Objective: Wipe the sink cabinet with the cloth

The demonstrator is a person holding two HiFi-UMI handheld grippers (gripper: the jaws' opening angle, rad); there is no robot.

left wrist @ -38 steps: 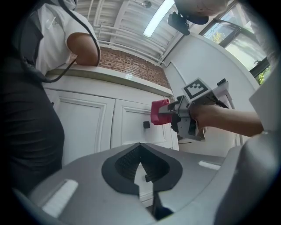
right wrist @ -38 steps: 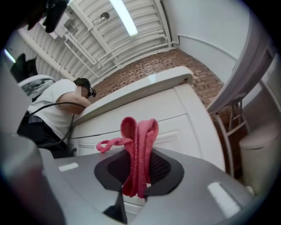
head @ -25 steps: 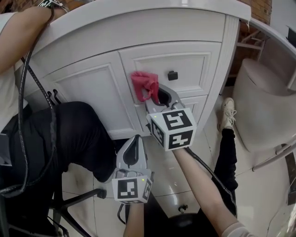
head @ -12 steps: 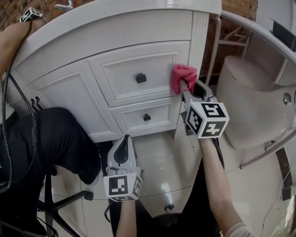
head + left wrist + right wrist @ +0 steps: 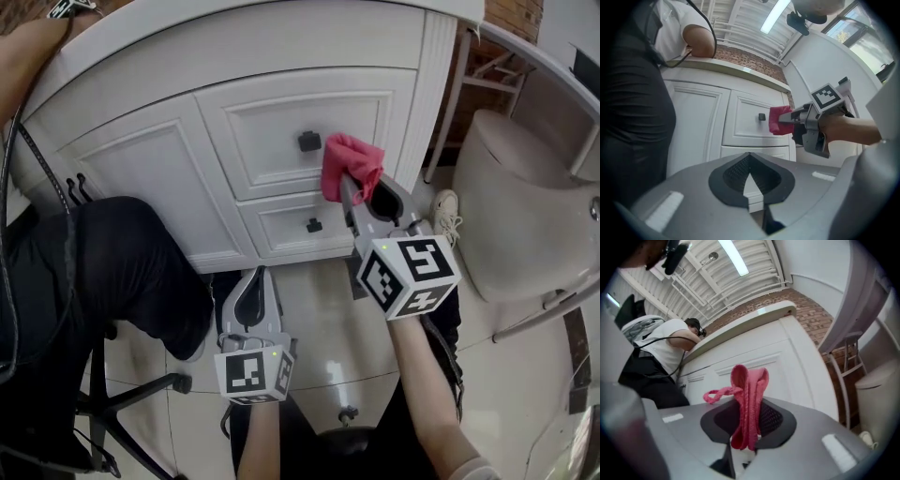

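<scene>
The white sink cabinet [image 5: 141, 159] fills the upper part of the head view, with two drawers on its right side. A pink cloth [image 5: 352, 167] is pressed to the upper drawer front, just right of the black knob [image 5: 309, 142]. My right gripper [image 5: 363, 192] is shut on the cloth, which stands bunched between its jaws in the right gripper view [image 5: 747, 399], before the cabinet [image 5: 787, 366]. My left gripper [image 5: 251, 286] hangs low over the floor, shut and holding nothing. The left gripper view shows the cloth [image 5: 779, 121] against the drawer.
A person in black trousers [image 5: 103, 272] sits close at the left, an arm on the countertop, with a cable [image 5: 23, 169] hanging down. A toilet [image 5: 525, 197] stands at the right, a metal rack behind it. A lower drawer knob [image 5: 314, 225] sticks out.
The right gripper has slid the cloth left, from the drawer's right edge to a spot beside the knob. The left gripper stays low and shut.
</scene>
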